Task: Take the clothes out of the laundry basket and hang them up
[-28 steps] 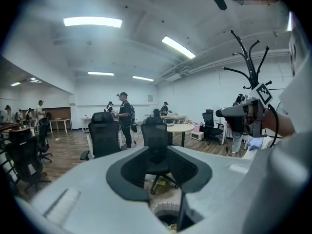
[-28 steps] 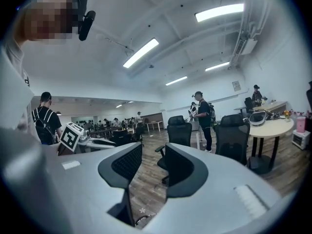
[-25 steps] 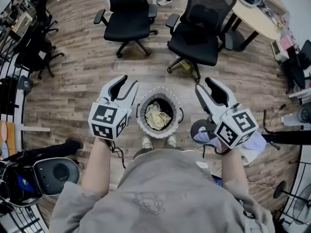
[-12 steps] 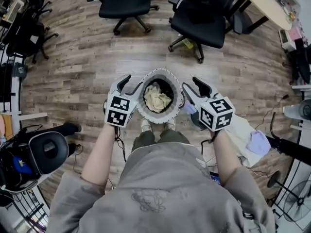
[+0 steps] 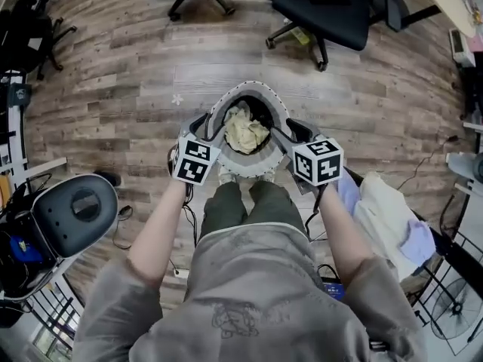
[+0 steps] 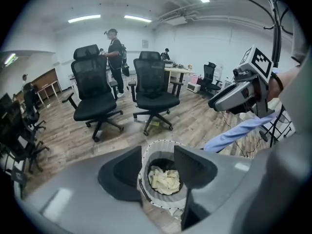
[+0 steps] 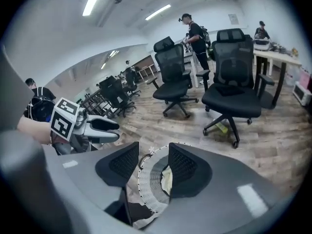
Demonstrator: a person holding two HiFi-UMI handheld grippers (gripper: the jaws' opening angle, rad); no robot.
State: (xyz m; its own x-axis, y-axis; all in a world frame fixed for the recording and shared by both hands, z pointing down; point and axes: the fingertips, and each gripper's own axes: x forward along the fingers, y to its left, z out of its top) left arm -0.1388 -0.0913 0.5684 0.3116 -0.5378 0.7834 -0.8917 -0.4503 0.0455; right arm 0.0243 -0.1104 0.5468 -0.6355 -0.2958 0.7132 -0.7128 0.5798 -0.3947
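Head view: The laundry basket (image 5: 226,104) stands on the wood floor (image 5: 113,89), just ahead of the person's shoes (image 5: 241,176). A crumpled cream garment (image 5: 246,131) lies inside it. The left gripper (image 5: 205,127) is at the basket's left rim and the right gripper (image 5: 290,133) at its right rim. Whether either touches the rim cannot be told. Pale clothes (image 5: 385,217) lie to the person's right. Two black office chairs (image 5: 343,10) stand beyond the basket.

Left gripper view: The left gripper (image 6: 157,150) has its jaws wide apart with nothing clamped. The basket (image 6: 146,194) and the cream garment (image 6: 165,179) show in the gap, lower down. The right gripper (image 6: 219,101) appears at upper right, above a light blue sleeve (image 6: 239,130).

Right gripper view: The right gripper (image 7: 153,147) has its jaws wide apart and holds nothing. The basket's white rim (image 7: 146,184) sits in the gap. The left gripper (image 7: 116,129) shows at left with its jaws parted.
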